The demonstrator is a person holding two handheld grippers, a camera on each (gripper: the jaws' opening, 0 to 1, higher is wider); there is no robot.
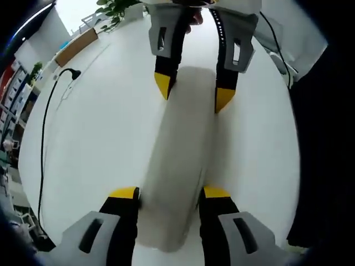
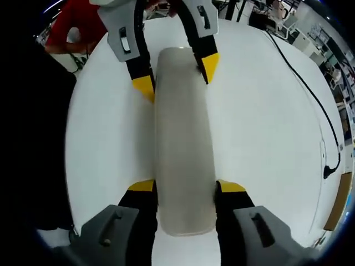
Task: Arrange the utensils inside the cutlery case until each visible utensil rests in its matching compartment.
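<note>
Apparently both hand-held grippers, left (image 1: 169, 194) and right (image 2: 186, 187), clamp the closed cutlery case (image 2: 183, 138) near a black cable (image 2: 310, 94).

A lab or open office: a large white worktop (image 1: 100, 127) crossed by a black cable (image 1: 44, 144), shelving racks (image 1: 14, 94) and a potted plant (image 1: 113, 8) behind it, and crowded desks (image 2: 288, 25) beyond.

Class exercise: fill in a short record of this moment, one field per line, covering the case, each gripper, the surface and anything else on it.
case: long pale cutlery case, lid closed, lying flat
left gripper: jaws astride one end of the case
right gripper: jaws astride the opposite end
surface: white table
other: black cable on the table
utensils: hidden by the lid
</note>
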